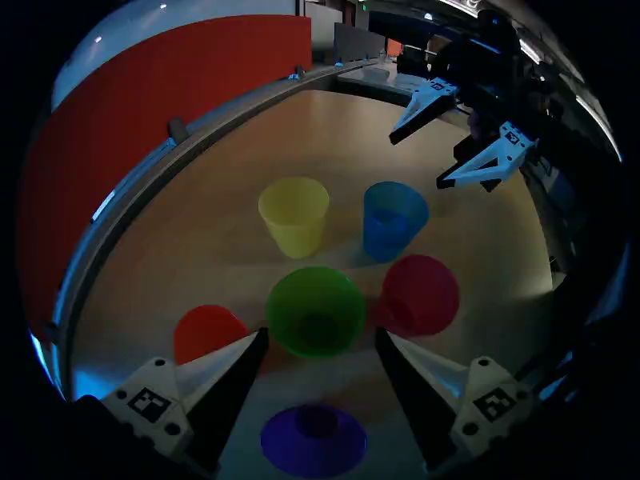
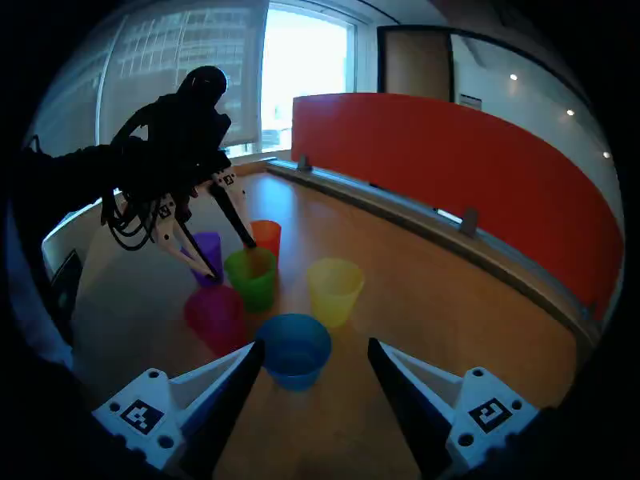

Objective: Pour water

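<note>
Hovering over a wooden table (image 1: 200,232), the left gripper (image 1: 320,332) has its claw released, fingers spread wide. A green cup (image 1: 316,312) stands upright at the gap between the fingertips, and neither finger presses on it. A purple cup (image 1: 314,438) sits lower in the left gripper view, between the finger bases. An orange-red cup (image 1: 210,332) stands just left of the green one and a magenta cup (image 1: 420,294) just right. Beyond them are a yellow cup (image 1: 294,216) and a blue cup (image 1: 394,220), side by side. The right gripper (image 1: 416,162) hangs farther off above the table, its claw also released.

In the right gripper view, the blue cup (image 2: 294,350) stands upright between that gripper's (image 2: 314,344) spread fingertips, untouched. Whether any cup holds water cannot be told. A red partition (image 2: 480,176) runs along the table's far edge, with bright windows (image 2: 304,72) beyond it.
</note>
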The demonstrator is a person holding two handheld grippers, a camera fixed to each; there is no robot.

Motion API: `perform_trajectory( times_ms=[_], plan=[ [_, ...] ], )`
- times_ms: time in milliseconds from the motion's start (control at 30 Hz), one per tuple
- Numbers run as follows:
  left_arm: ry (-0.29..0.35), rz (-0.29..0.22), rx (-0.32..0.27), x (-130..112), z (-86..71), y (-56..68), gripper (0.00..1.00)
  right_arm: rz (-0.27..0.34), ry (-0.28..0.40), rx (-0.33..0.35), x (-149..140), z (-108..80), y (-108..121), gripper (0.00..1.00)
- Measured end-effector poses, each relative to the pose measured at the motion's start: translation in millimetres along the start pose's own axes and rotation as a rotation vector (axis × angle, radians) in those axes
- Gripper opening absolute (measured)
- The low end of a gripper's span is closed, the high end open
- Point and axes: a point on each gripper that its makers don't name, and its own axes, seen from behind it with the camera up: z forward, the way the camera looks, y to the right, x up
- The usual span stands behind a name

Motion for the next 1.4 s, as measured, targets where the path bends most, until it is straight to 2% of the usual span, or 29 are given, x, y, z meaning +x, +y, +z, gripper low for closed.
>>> perform_trajectory(
  times_ms=[367,867,967,1100,1400],
  plan=[
    [-0.024,0.019,0.013,1.3,11.8,-3.6,0.98,0.0,-0.008,0.006,-4.4,4.1,-0.9,1.0],
    [-0.005,0.01,0.03,9.6,23.5,-9.2,0.99,0.007,-0.01,0.005,-9.6,4.9,1.0,1.0],
    [-0.003,0.012,0.037,10.2,24.6,-10.2,0.98,0.007,-0.009,0.004,-9.6,4.6,1.9,1.0],
    [-0.002,0.014,0.043,9.6,25.3,-10.8,0.91,0.008,-0.009,0.004,-10.1,3.9,2.3,1.0],
    [0.017,-0.009,0.044,11.0,21.6,-12.3,0.91,0.008,-0.01,0.009,-9.8,5.3,0.4,1.0]
  ],
)
